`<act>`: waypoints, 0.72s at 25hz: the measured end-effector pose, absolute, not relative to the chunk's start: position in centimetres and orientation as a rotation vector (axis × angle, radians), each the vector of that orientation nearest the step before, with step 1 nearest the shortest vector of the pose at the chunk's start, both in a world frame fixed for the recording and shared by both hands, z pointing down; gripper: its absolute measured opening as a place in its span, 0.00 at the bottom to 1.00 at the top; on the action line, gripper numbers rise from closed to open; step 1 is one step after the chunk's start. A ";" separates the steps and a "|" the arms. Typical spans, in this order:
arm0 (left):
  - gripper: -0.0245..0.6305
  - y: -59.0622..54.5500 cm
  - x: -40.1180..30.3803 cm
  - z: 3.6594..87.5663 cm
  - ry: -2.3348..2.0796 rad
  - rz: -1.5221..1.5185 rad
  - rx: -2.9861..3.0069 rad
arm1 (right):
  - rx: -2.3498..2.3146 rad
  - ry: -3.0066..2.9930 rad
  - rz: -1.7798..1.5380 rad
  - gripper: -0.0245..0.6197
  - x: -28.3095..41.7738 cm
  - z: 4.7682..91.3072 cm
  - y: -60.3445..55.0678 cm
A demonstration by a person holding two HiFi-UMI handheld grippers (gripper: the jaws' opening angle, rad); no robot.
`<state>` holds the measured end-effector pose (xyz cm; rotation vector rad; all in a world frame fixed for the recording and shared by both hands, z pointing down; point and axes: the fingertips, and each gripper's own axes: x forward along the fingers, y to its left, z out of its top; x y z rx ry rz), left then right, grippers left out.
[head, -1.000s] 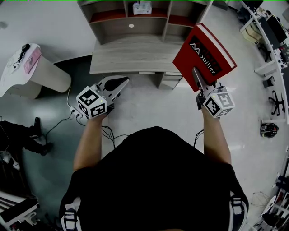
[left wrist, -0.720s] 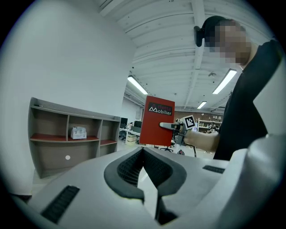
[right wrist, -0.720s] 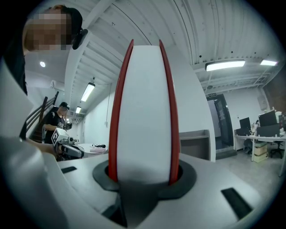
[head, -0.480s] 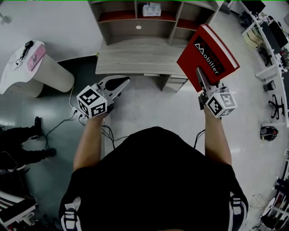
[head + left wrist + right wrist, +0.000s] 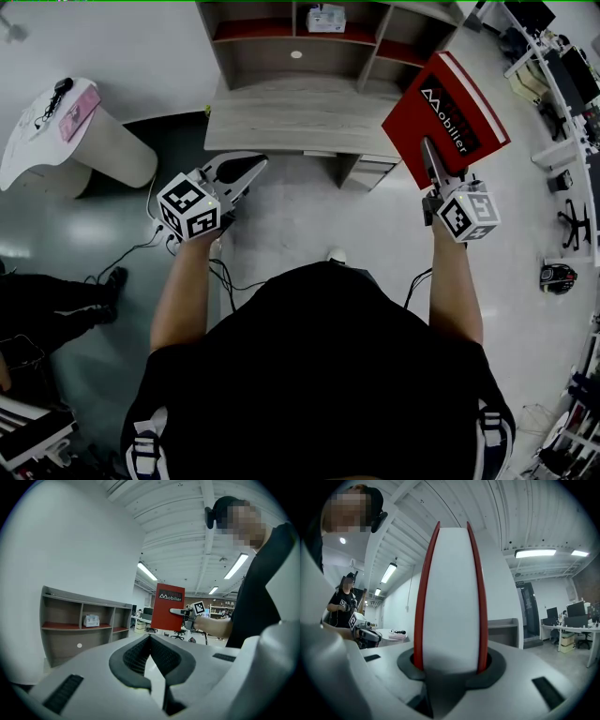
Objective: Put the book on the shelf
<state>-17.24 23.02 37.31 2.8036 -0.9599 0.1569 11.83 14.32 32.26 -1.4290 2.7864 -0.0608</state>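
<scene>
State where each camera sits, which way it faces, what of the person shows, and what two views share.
Head view: on the person's head, looking steeply down at the shelf; torso, forearms, left hand-held gripper and right hand-held gripper show.
Left gripper view: on the left hand-held gripper, looking along its jaws toward the shelf; right forearm shows.
Right gripper view: on the right hand-held gripper, facing the clamped red book page edge; the left hand-held gripper shows at left.
Shared: head and left gripper views both show shelf and book cover.
</scene>
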 end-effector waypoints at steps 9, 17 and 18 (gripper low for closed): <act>0.07 21.4 -15.7 37.9 -0.943 0.179 2.814 | -1.434 2.779 -0.092 0.30 12.7 33.9 12.7; 0.07 19.8 -15.1 38.9 -0.973 0.186 2.814 | -1.424 2.774 -0.102 0.30 13.6 35.7 11.0; 0.07 19.1 -15.0 38.8 -0.975 0.189 2.813 | -1.423 2.774 -0.106 0.30 13.7 35.7 10.2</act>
